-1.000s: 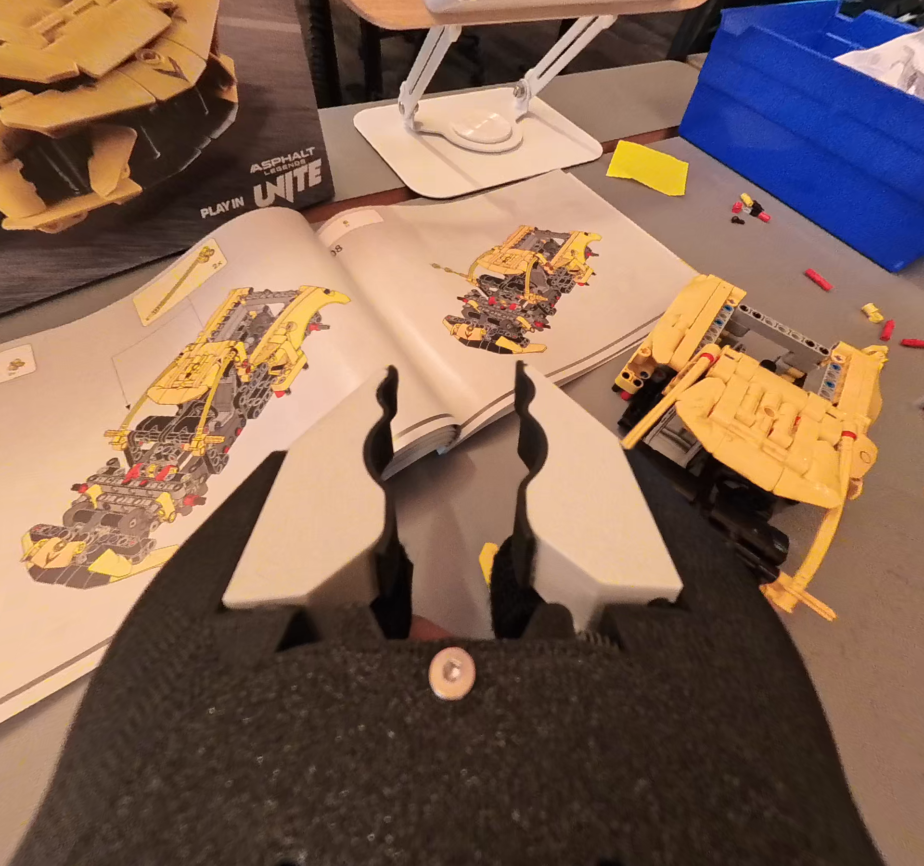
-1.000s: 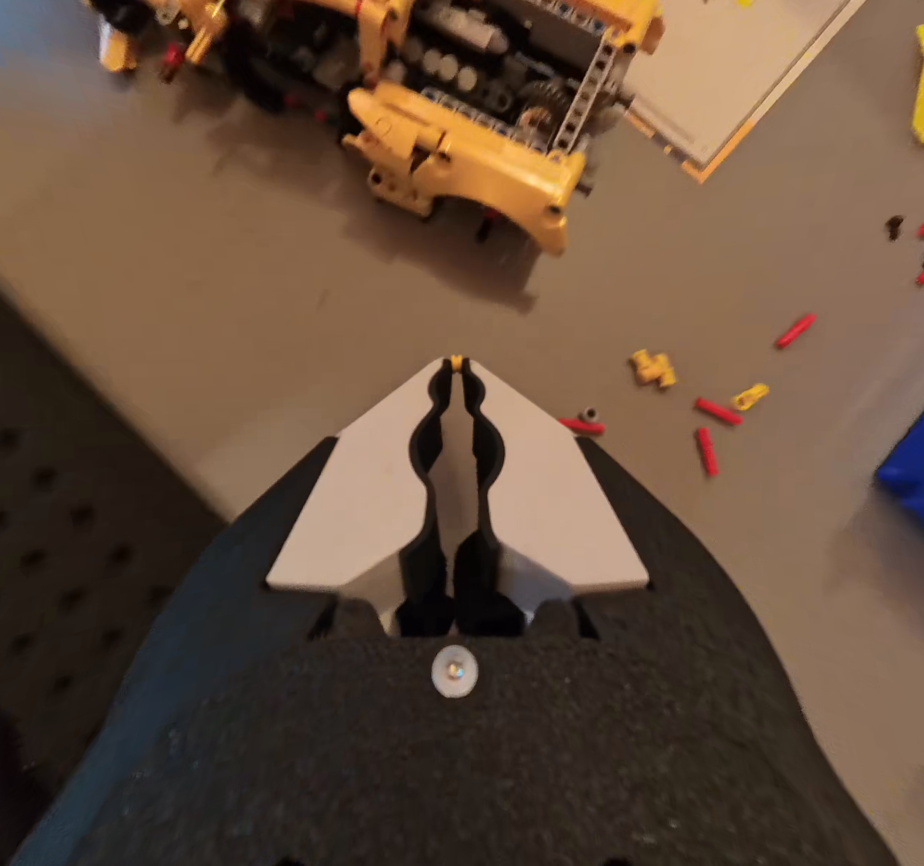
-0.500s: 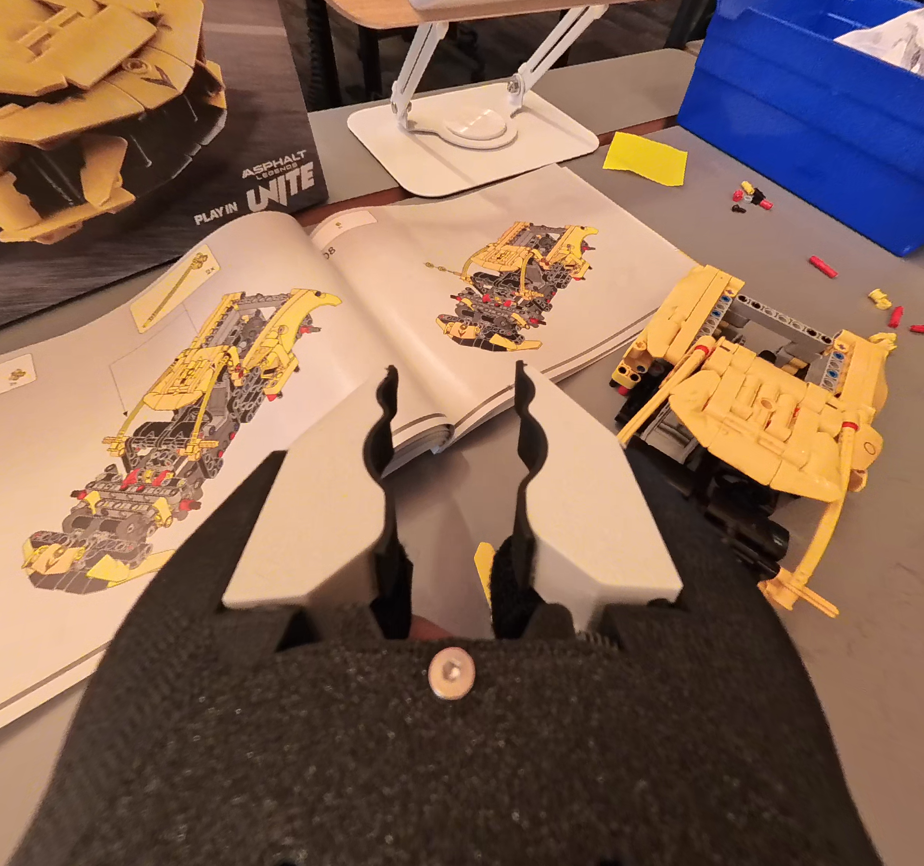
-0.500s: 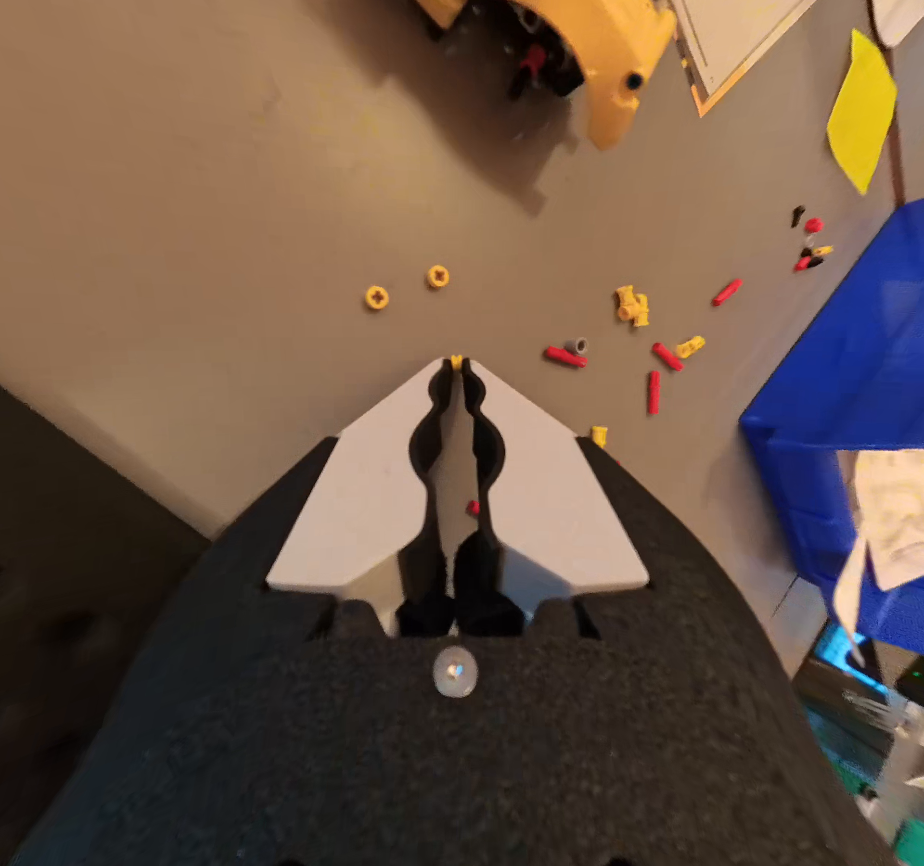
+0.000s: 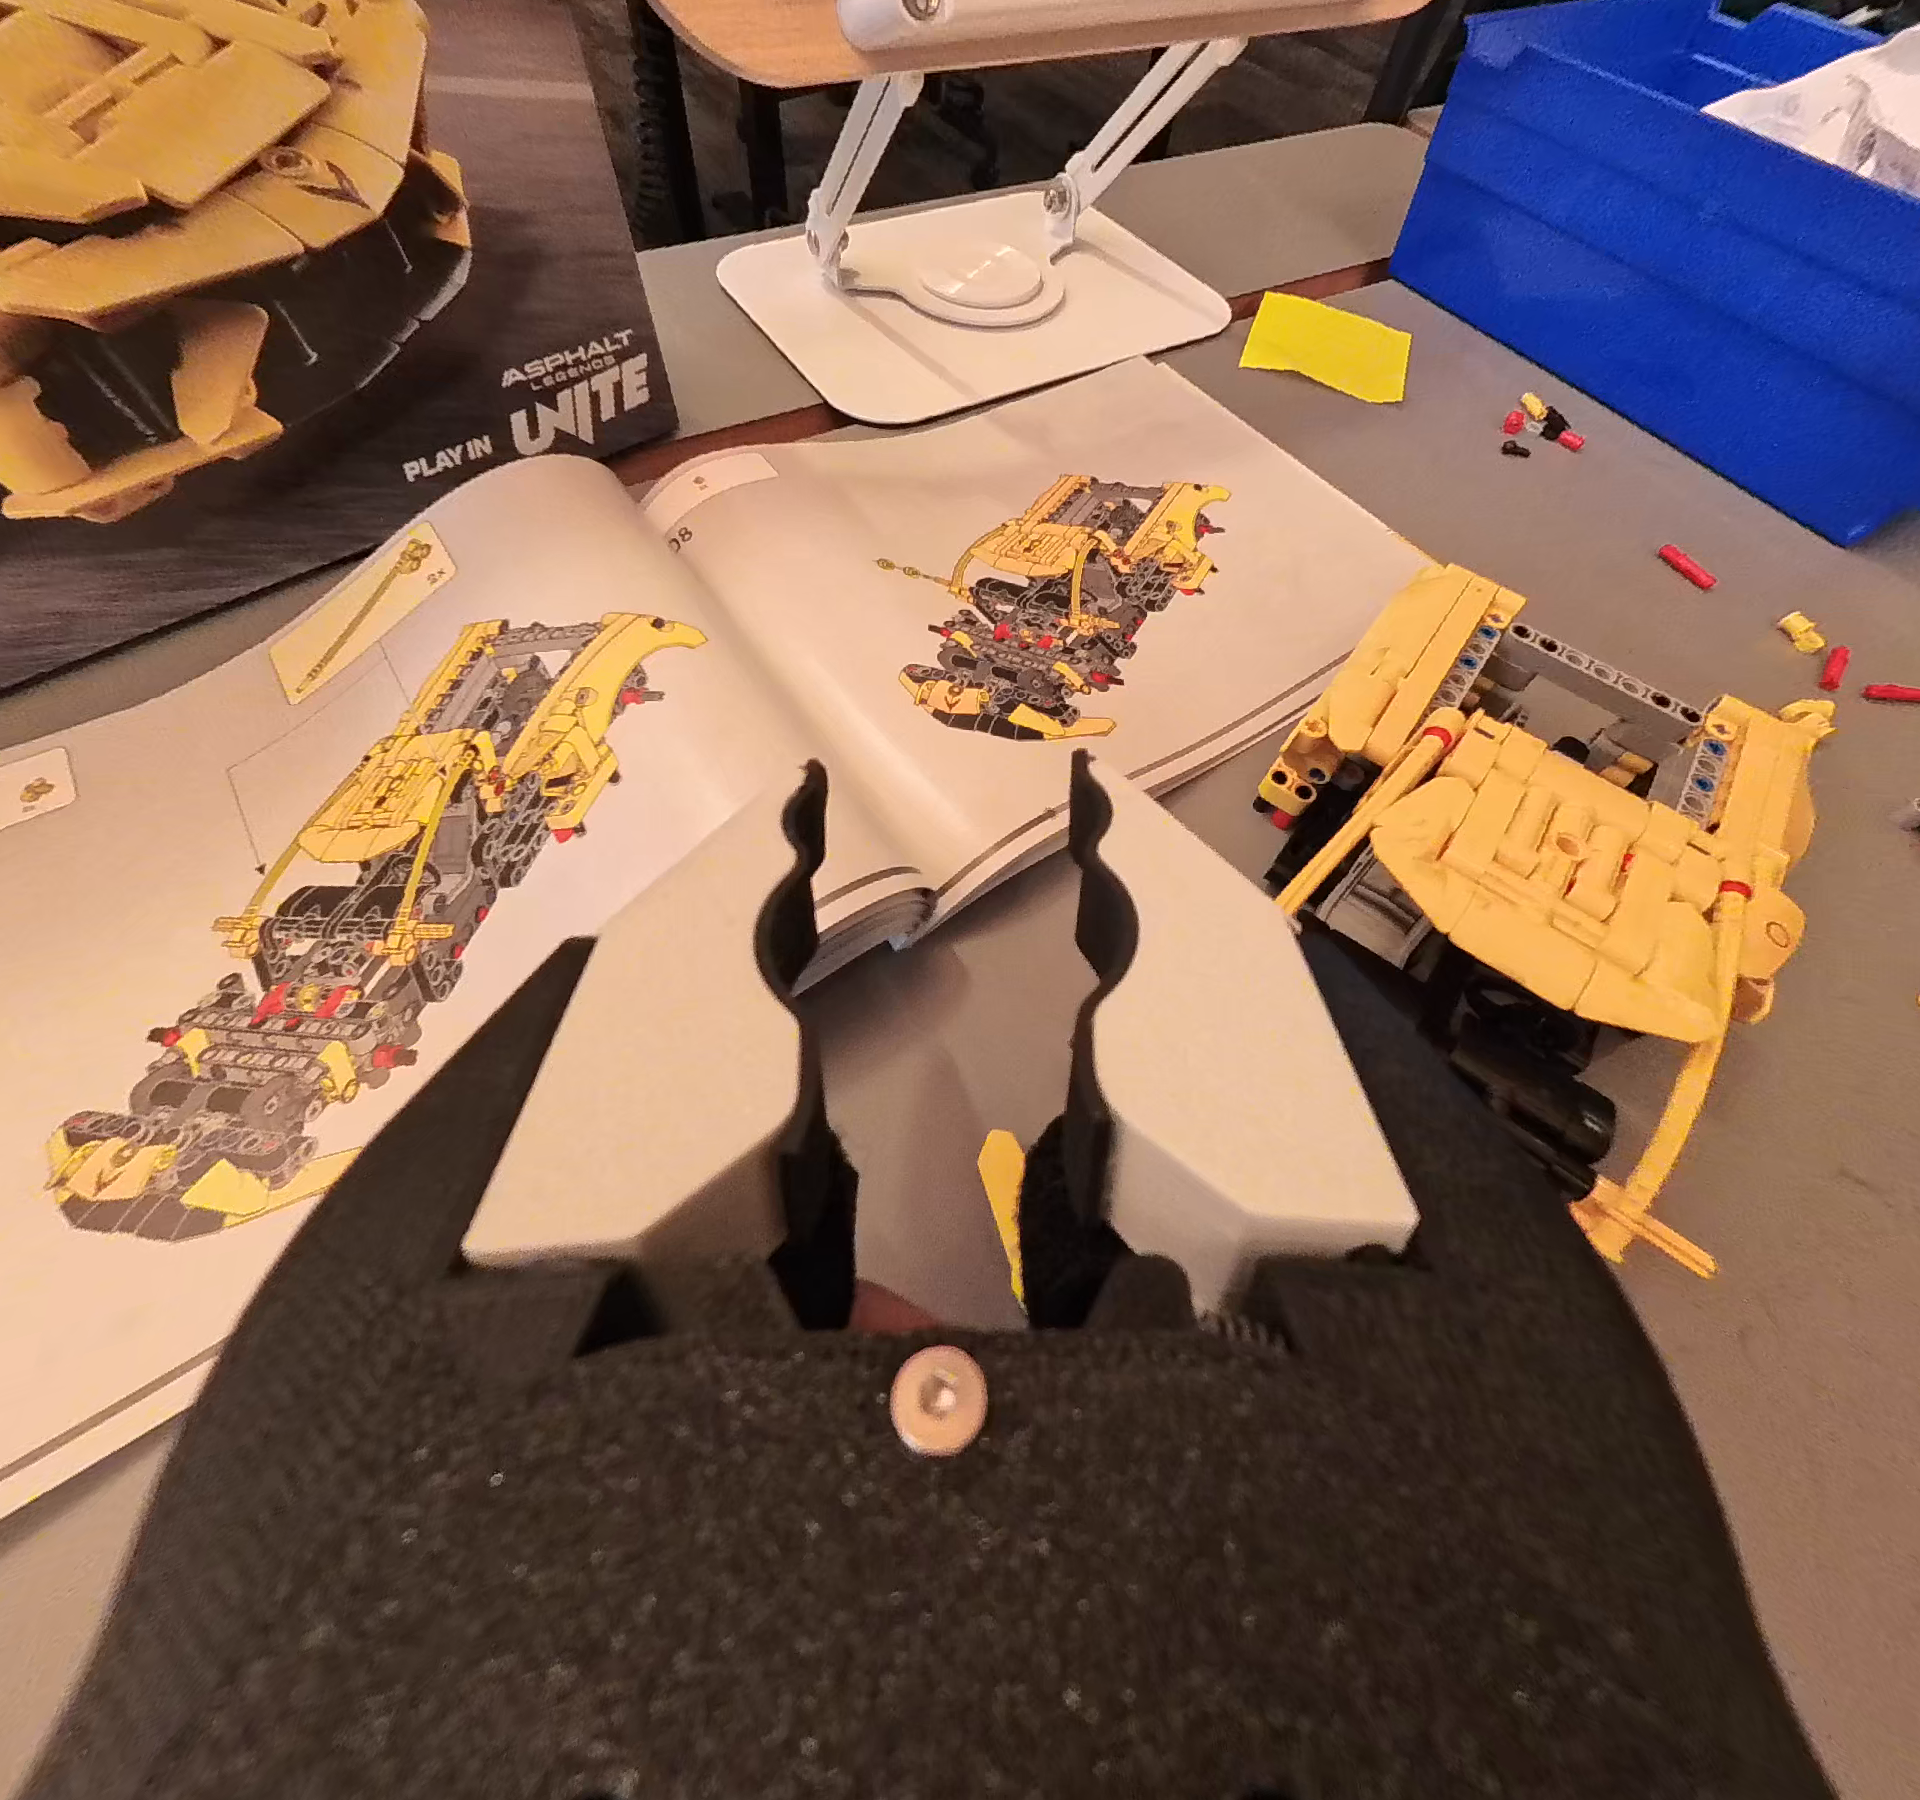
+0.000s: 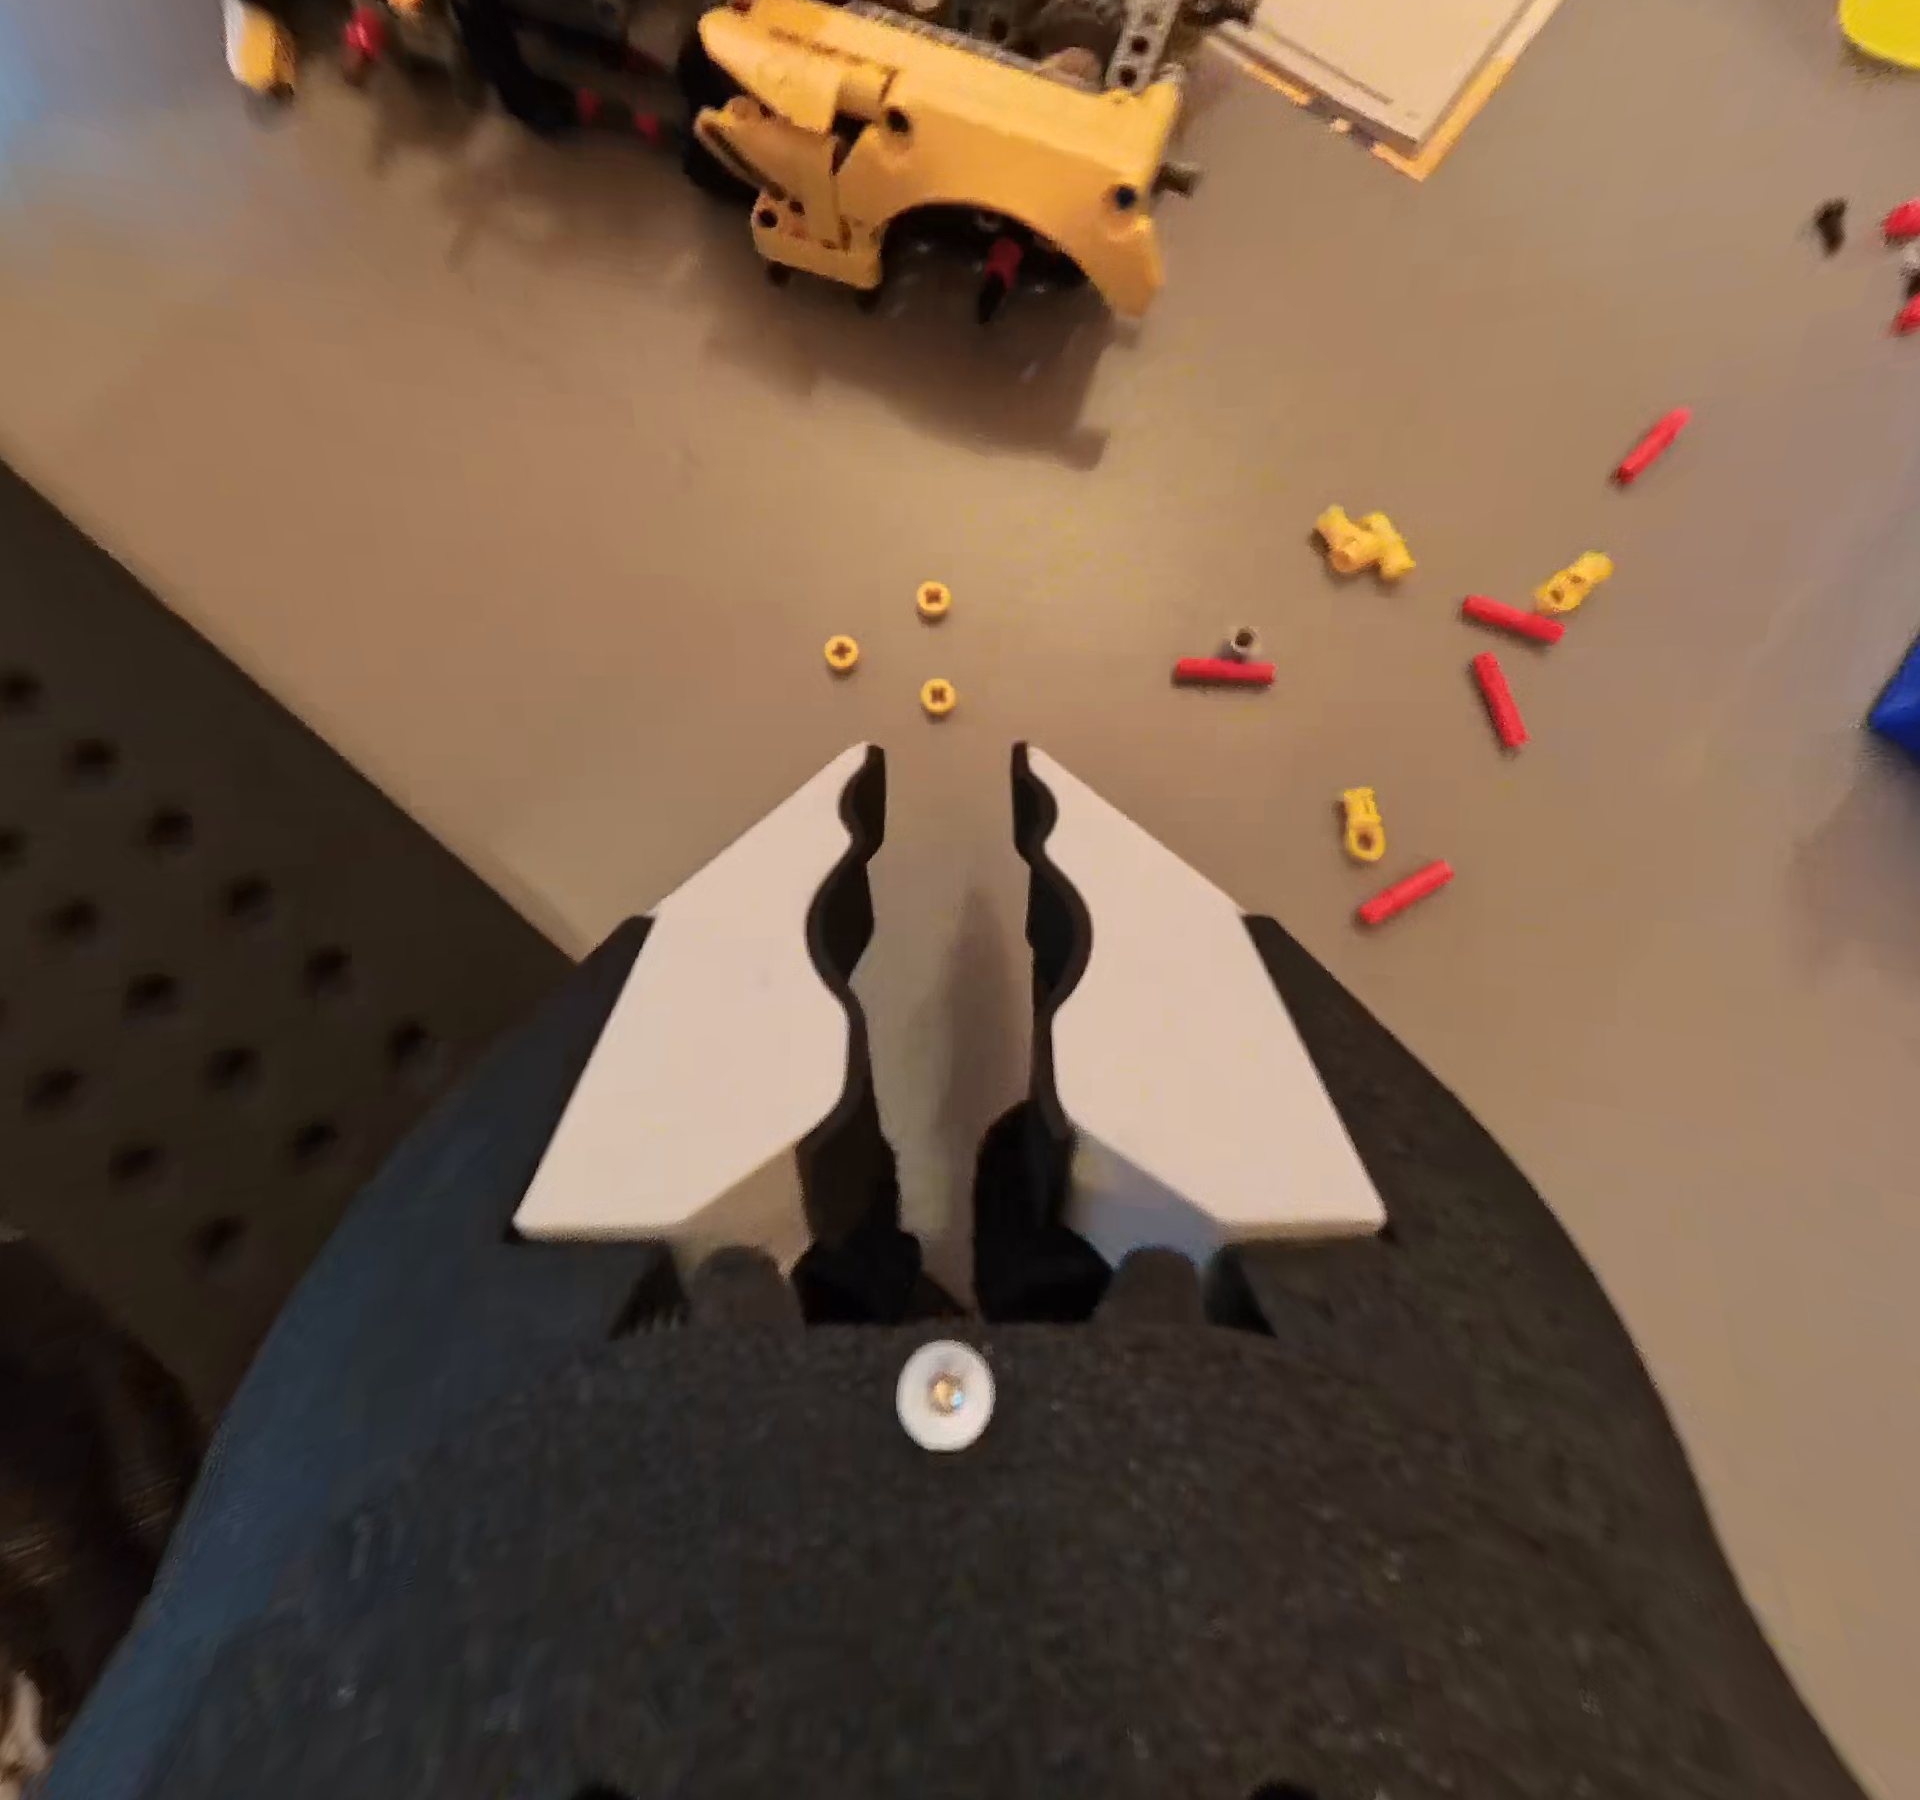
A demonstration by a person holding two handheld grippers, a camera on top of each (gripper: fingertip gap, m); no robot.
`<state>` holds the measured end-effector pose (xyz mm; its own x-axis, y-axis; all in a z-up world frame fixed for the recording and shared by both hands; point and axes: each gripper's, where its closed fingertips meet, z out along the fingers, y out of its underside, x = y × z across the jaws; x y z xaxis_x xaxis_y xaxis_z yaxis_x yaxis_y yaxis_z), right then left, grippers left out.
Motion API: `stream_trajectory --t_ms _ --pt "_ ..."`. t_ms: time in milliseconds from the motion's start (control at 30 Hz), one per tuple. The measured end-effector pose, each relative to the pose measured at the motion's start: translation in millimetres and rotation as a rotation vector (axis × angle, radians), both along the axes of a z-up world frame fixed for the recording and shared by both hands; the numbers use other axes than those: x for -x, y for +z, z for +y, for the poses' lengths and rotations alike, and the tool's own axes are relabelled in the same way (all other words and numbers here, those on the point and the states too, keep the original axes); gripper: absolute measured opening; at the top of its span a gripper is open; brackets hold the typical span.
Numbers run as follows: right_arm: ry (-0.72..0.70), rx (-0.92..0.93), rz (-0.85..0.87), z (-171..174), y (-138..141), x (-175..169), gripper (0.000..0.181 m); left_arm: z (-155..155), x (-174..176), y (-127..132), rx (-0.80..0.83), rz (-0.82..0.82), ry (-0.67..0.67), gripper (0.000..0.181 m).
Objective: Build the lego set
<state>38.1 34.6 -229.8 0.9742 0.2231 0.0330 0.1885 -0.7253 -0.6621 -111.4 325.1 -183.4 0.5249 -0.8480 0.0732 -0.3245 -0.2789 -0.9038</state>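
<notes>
Looking down, we see three yellow bushes [image 6: 904, 649] just beyond our right gripper [image 6: 945, 763], fingers parted and empty. Our left gripper [image 5: 940, 784] is likewise spread, over one instruction booklet [image 5: 790, 628].

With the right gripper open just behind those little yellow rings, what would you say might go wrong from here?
1. The three yellow rings lie flat and close together before the open right gripper; closing on one may flick it or nudge its neighbours.
2. The table edge runs close on that side, so a knocked ring might roll off.
3. The car model and loose red pins sit nearby; a wide sweep could scatter them.
</notes>
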Motion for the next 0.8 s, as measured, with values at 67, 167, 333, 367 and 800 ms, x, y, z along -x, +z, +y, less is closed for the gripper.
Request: stream_trajectory --t_ms 67,167,333,367,800 --pt "-0.062 -0.015 0.024 -9.7 4.1 -18.6 0.023 -0.3 -0.2 0.1 -0.001 0.001 -0.001 0.047" --pt "-0.177 -0.059 0.030 -22.7 4.8 -51.8 0.024 -0.9 -0.7 -0.2 -0.003 0.004 -0.002 0.047" --pt "-0.327 -0.160 0.029 -31.2 5.6 -89.0 0.027 -0.8 -1.0 -1.8 -0.009 0.013 -0.001 0.047" --pt "-0.337 -0.167 0.019 -31.2 4.9 -92.5 0.027 -0.7 -1.0 -2.7 -0.009 0.016 -0.001 0.047" --pt "-0.224 -0.093 0.004 -2.5 -15.3 -83.4 0.033 -0.7 -1.5 -5.0 -0.018 0.031 0.001 0.047"
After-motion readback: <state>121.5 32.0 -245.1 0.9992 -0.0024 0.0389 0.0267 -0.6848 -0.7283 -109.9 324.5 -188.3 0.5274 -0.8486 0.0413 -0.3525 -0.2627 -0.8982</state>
